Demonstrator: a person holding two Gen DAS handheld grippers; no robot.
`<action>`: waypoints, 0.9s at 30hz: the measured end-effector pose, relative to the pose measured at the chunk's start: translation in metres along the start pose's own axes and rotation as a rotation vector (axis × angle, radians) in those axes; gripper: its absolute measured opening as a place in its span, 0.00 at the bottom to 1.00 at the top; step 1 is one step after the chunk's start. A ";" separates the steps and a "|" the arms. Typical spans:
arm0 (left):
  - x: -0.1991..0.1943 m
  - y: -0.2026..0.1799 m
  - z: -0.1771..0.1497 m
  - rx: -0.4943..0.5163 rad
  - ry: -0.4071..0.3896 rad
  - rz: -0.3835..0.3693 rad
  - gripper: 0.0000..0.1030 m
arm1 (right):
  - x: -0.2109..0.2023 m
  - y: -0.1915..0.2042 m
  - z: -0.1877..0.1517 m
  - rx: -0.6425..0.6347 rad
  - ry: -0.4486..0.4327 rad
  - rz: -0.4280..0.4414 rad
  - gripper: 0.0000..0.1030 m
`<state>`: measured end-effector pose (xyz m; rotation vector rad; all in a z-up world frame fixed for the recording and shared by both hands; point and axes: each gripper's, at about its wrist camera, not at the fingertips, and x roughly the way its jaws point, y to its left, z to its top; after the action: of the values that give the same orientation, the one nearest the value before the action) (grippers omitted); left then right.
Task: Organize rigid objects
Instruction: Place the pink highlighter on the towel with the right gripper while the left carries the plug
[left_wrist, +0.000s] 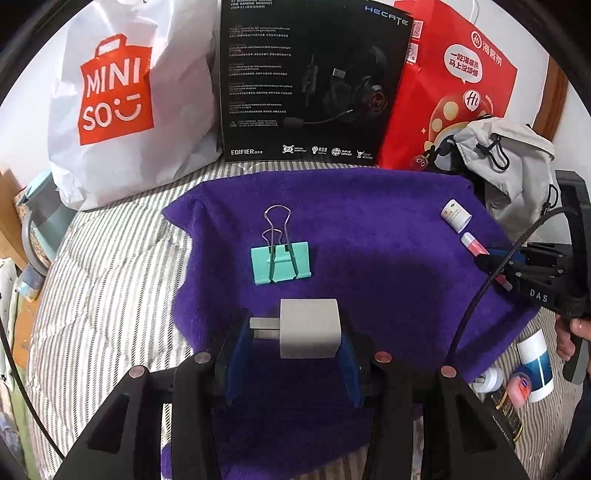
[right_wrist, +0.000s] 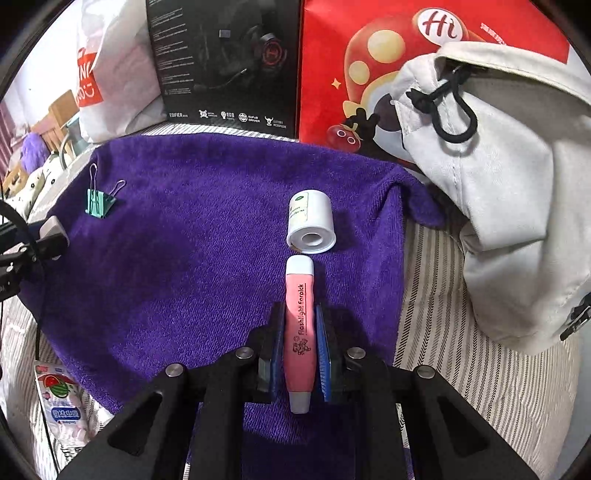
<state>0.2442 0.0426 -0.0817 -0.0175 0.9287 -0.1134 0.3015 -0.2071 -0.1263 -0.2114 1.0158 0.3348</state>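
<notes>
Left wrist view, read from left to right: one white Miniso bag (left_wrist: 110, 110), one black headset box (left_wrist: 310, 81) and one red paper bag (left_wrist: 443, 85) stand in a row at the back of a striped bed cover (left_wrist: 110, 280), with one grey drawstring pouch (left_wrist: 517, 166) slumped at the far right. One purple towel (left_wrist: 369, 240) is spread over the cover, and four small rigid things are on or over it. One mint binder clip (left_wrist: 280, 260) lies left of centre with its wire handles pointing toward the boxes. Just in front of it, the left gripper (left_wrist: 295, 350) has its two blue-padded fingers clenched on one white charger plug (left_wrist: 308, 328), whose two prongs point left. Toward the right edge one small white jar (left_wrist: 456, 215) lies on its side, and just beside it one pink flashlight earpick (left_wrist: 474, 244) is grasped by the right gripper (left_wrist: 496, 269). Right wrist view shows the clip (right_wrist: 99, 204) at far left, the jar (right_wrist: 311, 221) near the middle, and the earpick (right_wrist: 300, 332) pinched lengthwise between the right gripper's (right_wrist: 300, 350) two fingers, its white tip close to the jar; whether they touch cannot be told
</notes>
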 end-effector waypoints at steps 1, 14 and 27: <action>0.002 -0.001 0.001 0.001 0.002 0.001 0.41 | 0.000 0.000 0.000 -0.003 -0.001 -0.002 0.16; 0.026 -0.008 0.004 0.033 0.035 0.047 0.41 | -0.044 0.004 -0.014 -0.024 -0.045 -0.018 0.49; 0.020 -0.014 -0.006 0.057 0.072 0.071 0.49 | -0.101 -0.002 -0.052 0.018 -0.086 -0.007 0.53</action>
<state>0.2503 0.0271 -0.1000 0.0722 0.9962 -0.0749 0.2123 -0.2440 -0.0660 -0.1830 0.9330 0.3251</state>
